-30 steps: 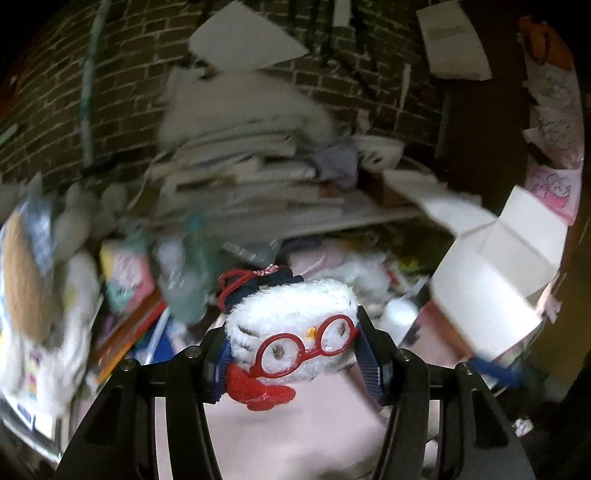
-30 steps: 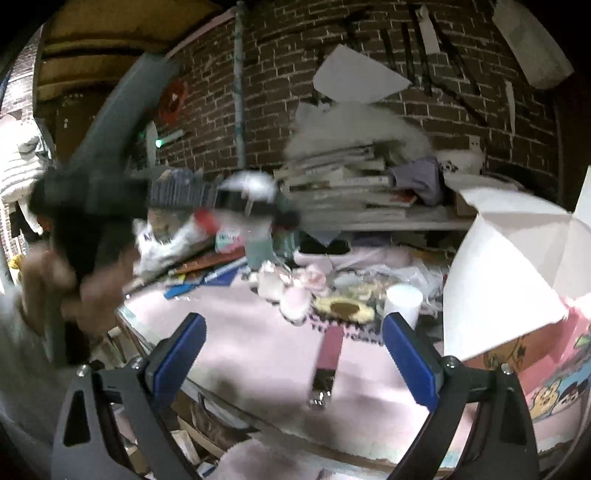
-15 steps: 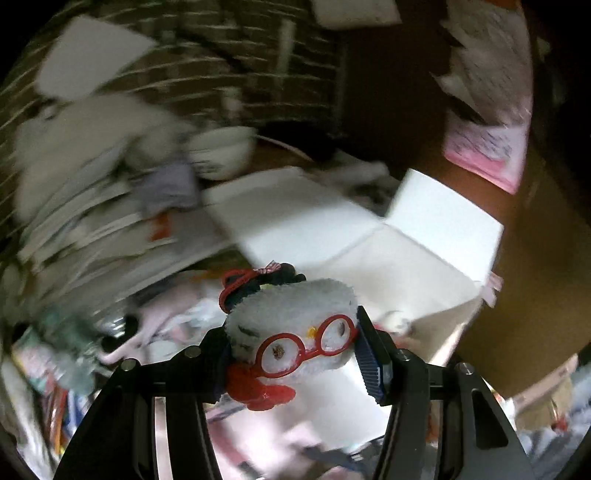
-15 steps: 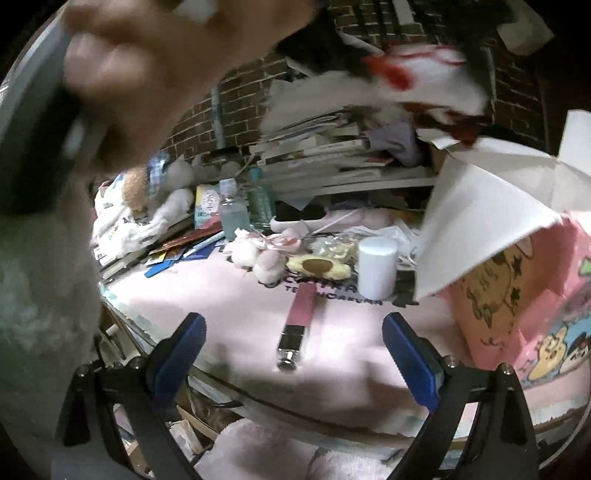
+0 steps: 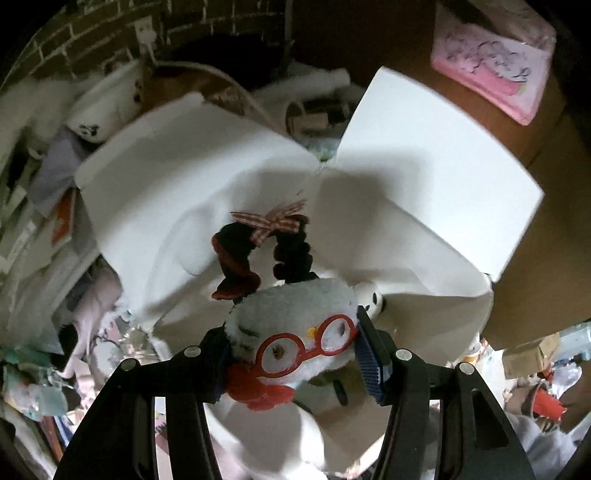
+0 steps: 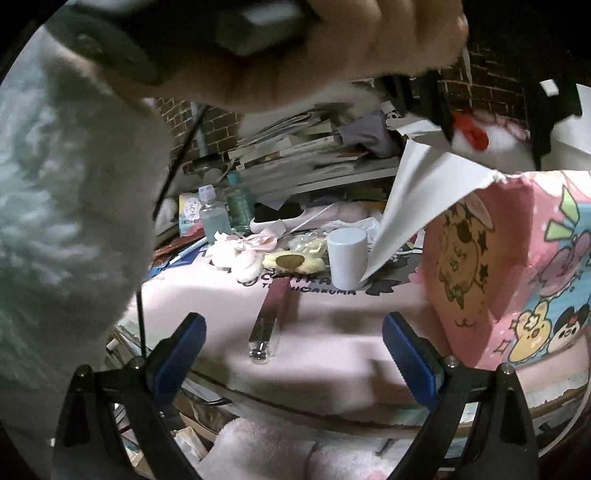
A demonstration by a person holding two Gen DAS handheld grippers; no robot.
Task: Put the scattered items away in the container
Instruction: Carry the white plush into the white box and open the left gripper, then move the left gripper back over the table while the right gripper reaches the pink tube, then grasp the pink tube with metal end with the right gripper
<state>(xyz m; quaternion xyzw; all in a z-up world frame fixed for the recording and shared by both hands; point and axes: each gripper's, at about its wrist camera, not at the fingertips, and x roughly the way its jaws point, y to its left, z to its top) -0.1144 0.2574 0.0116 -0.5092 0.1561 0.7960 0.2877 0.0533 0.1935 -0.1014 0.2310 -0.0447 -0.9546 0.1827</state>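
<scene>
- Left claw [image 5: 295, 354] clamps the plush toy [image 5: 291, 332] above the open box [image 5: 424, 155]: soft, light, compressible; grip mid-body.
- Right claw [image 6: 291, 354] spread, empty.

Left gripper [image 5: 291, 354], jaws clamped on a white plush toy [image 5: 295, 325] with red glasses [image 5: 306, 349] and a plaid bow [image 5: 275, 221], held above an open white box [image 5: 388, 184] with flaps spread, brick wall [image 5: 110, 33] far left.
</scene>
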